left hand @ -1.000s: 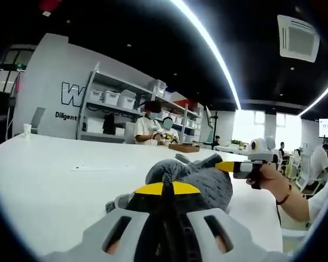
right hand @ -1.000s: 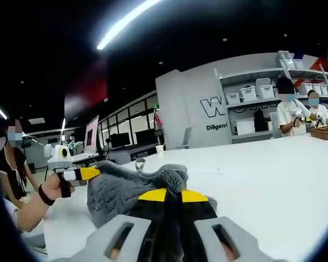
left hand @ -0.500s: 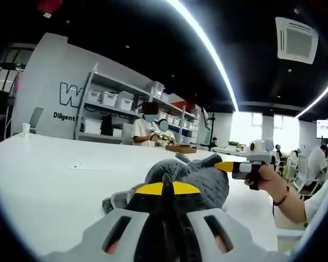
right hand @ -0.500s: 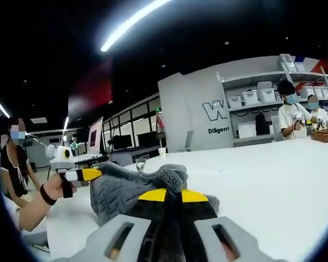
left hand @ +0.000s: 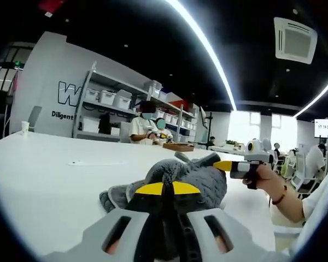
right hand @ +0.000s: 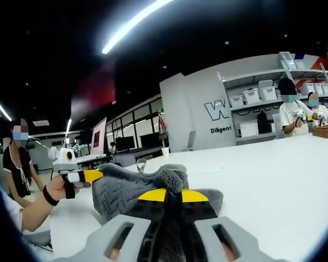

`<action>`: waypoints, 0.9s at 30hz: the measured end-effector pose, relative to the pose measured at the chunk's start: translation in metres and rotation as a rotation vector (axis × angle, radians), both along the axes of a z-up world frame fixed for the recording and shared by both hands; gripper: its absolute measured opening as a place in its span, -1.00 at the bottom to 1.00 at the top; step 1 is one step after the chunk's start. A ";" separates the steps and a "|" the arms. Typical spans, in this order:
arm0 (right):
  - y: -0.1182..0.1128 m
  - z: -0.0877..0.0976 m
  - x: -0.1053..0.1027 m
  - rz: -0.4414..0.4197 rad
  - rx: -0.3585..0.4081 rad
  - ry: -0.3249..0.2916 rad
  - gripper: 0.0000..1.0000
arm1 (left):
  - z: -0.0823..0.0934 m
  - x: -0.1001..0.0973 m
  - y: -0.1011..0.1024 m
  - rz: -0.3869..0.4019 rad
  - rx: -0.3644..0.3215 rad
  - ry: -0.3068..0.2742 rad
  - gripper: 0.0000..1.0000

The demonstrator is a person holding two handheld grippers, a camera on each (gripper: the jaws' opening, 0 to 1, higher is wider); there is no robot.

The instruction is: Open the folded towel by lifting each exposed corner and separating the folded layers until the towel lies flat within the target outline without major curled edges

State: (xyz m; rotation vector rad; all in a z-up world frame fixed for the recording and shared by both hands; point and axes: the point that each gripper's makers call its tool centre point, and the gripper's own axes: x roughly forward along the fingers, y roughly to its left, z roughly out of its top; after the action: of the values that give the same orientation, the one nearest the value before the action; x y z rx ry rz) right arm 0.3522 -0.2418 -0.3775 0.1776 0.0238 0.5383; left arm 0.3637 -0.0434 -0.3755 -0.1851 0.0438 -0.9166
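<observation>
A grey knitted towel [left hand: 199,177] is bunched up and held above the white table [left hand: 49,180]. My left gripper [left hand: 163,189] is shut on a fold of it close to the camera. In the left gripper view my right gripper [left hand: 225,165] comes in from the right, held by a hand [left hand: 262,177], its yellow tips shut on the towel's far corner. In the right gripper view my right gripper [right hand: 172,195] is shut on the towel [right hand: 128,188], and the left gripper [right hand: 93,176] holds its other end at the left.
Two people stand at white shelves [left hand: 106,103] with bins behind the table. A wooden tray [left hand: 177,146] and a paper cup [left hand: 25,128] rest on the far table edge. Another person [right hand: 13,164] stands at the left in the right gripper view.
Both grippers keep their hold on the towel. The towel's lower edge has spread slightly to the left on the table, and the two grippers look a little closer together.
</observation>
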 end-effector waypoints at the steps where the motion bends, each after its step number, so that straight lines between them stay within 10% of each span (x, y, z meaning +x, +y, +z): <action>1: 0.000 -0.001 -0.001 0.000 -0.005 0.000 -1.00 | 0.000 -0.002 0.000 -0.003 -0.002 0.002 -0.98; 27: 0.008 -0.015 -0.033 0.063 -0.107 -0.033 -0.99 | -0.017 -0.036 0.006 -0.042 -0.019 -0.012 -0.98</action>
State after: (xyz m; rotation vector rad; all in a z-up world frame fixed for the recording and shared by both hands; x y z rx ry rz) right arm 0.3191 -0.2334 -0.3922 0.0640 0.0265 0.6012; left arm 0.3279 -0.0376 -0.3922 -0.1963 0.0278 -0.9604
